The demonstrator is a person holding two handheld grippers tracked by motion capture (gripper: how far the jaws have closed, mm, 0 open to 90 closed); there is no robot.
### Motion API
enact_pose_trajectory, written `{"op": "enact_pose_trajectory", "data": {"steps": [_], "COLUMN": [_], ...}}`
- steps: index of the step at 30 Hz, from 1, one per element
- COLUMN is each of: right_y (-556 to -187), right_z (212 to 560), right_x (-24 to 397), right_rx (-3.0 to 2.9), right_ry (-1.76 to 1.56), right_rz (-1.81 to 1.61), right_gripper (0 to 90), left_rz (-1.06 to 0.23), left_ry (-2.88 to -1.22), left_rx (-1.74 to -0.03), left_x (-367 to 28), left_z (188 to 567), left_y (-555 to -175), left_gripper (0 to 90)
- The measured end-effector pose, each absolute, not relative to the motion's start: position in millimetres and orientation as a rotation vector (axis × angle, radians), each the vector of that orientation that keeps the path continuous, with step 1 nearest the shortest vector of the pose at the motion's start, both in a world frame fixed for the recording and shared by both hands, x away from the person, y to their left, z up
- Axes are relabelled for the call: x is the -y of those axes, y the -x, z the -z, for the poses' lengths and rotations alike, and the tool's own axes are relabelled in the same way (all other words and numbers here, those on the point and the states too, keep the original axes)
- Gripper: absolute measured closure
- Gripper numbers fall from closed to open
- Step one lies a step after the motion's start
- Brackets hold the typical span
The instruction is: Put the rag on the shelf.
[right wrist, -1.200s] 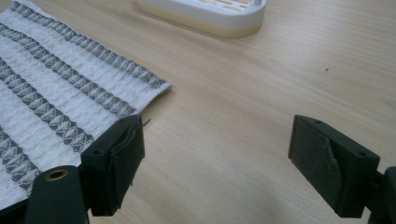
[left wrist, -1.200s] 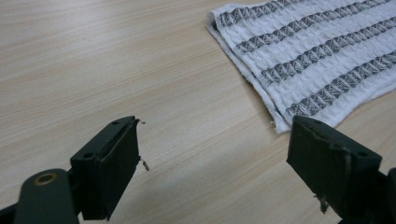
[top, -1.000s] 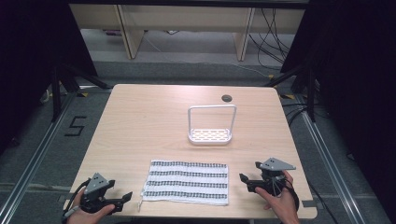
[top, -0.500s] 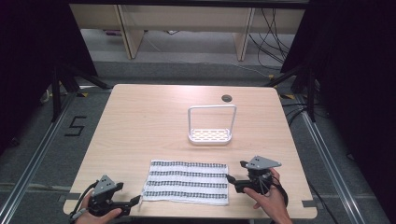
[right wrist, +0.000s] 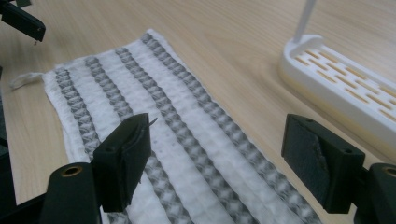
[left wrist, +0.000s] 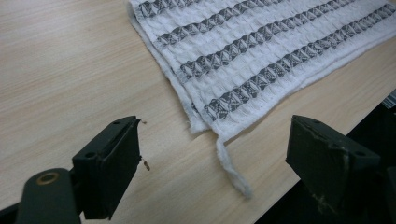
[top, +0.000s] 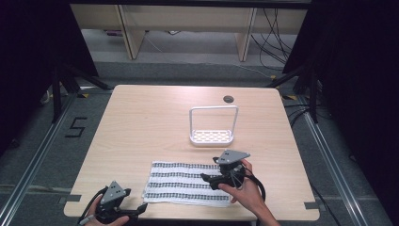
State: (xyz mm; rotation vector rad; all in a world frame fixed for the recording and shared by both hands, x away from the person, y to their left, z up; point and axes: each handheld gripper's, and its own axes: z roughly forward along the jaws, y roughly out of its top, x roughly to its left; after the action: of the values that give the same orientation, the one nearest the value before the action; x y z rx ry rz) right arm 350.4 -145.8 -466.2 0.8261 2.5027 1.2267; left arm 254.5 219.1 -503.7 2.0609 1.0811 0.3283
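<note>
A white towel with grey stripes lies flat near the table's front edge. My right gripper hovers over its right part and points left. Its jaws stand open and have just been closing a little. In the right gripper view the towel lies under the jaws, not pinched. My left gripper is open at the towel's near left corner. In the left gripper view a loose thread of the towel lies on the table between the open jaws.
A white slotted rack with a tall hoop handle stands behind the towel, close to my right gripper's side. A round cable hole sits at the back of the wooden table. The table's front edge is just below both hands.
My right gripper has moved left from beside the towel to over its right part. My left gripper has shifted slightly right toward the towel's corner.
</note>
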Motion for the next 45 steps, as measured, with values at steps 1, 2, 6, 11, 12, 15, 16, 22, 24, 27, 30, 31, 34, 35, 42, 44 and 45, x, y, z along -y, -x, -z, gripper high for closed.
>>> {"op": "enact_pose_trajectory", "data": {"steps": [1,2,6,11,12,15,16,22,24,27,30,31,34,35,42,44,45], "right_y": [-350.4,-351.6,-355.9,-367.9,-371.0,-375.9,-380.6,-392.6,-399.1,-409.8,-412.9,-412.9,-415.8,-416.6,-423.6,-425.2,-425.2], "right_z": [466.2,467.0,466.6,467.2,467.6,468.2,468.4,471.6,474.5,476.9,478.4,478.4,481.1,482.4,494.7,496.5,496.5], "right_x": [145.8,134.2,115.7,85.1,80.0,64.2,54.6,33.3,26.4,14.7,5.2,5.2,-3.8,-6.6,-25.3,-27.7,-27.7], "right_rx": [-2.503,-2.521,-2.56,-2.596,-2.602,-2.629,-2.644,-2.663,-2.667,-2.69,-2.708,-2.708,-2.724,-2.733,-2.779,-2.783,-2.783], "right_ry": [-0.826,-0.804,-0.758,-0.72,-0.691,-0.69,-0.631,-0.627,-0.635,-0.612,-0.618,-0.618,-0.581,-0.587,-0.564,-0.575,-0.575], "right_rz": [-1.227,-1.229,-1.226,-1.244,-1.235,-1.248,-1.238,-1.215,-1.207,-1.191,-1.174,-1.174,-1.153,-1.153,-1.128,-1.142,-1.142], "right_gripper": [25.5,25.8,26.9,29.5,30.4,31.8,32.1,34.2,35.6,37.9,38.6,38.6,39.4,39.8,43.4,44.5,44.5], "left_rz": [-0.33,-0.339,-0.329,-0.317,-0.319,-0.338,-0.338,-0.331,-0.334,-0.35,-0.348,-0.348,-0.343,-0.327,-0.343,-0.34,-0.34], "left_ry": [-2.046,-2.047,-2.051,-2.05,-2.058,-2.058,-2.086,-2.095,-2.071,-2.118,-2.113,-2.113,-2.122,-2.137,-2.136,-2.14,-2.14], "left_rx": [-1.077,-1.082,-1.091,-1.097,-1.089,-1.089,-1.08,-1.084,-1.09,-1.078,-1.085,-1.085,-1.075,-1.081,-1.068,-1.067,-1.067], "left_x": [-217.7,-216.9,-216.1,-213.4,-213.1,-209.9,-208.1,-202.5,-201.7,-205.5,-201.7,-201.7,-198.3,-197.8,-197.0,-197.1,-197.1], "left_z": [504.8,505.0,505.6,507.5,507.6,508.8,508.4,509.7,510.3,509.8,511.6,511.6,512.4,511.3,513.7,513.6,513.6], "left_y": [-254.9,-255.0,-255.9,-258.2,-259.1,-261.2,-262.7,-265.0,-266.6,-270.9,-271.6,-271.6,-271.5,-270.8,-273.8,-273.7,-273.7], "left_gripper": [16.5,16.5,16.6,18.5,19.2,21.3,22.7,25.3,25.0,24.5,25.1,25.5,26.8,26.8,36.7,39.8,41.1]}}
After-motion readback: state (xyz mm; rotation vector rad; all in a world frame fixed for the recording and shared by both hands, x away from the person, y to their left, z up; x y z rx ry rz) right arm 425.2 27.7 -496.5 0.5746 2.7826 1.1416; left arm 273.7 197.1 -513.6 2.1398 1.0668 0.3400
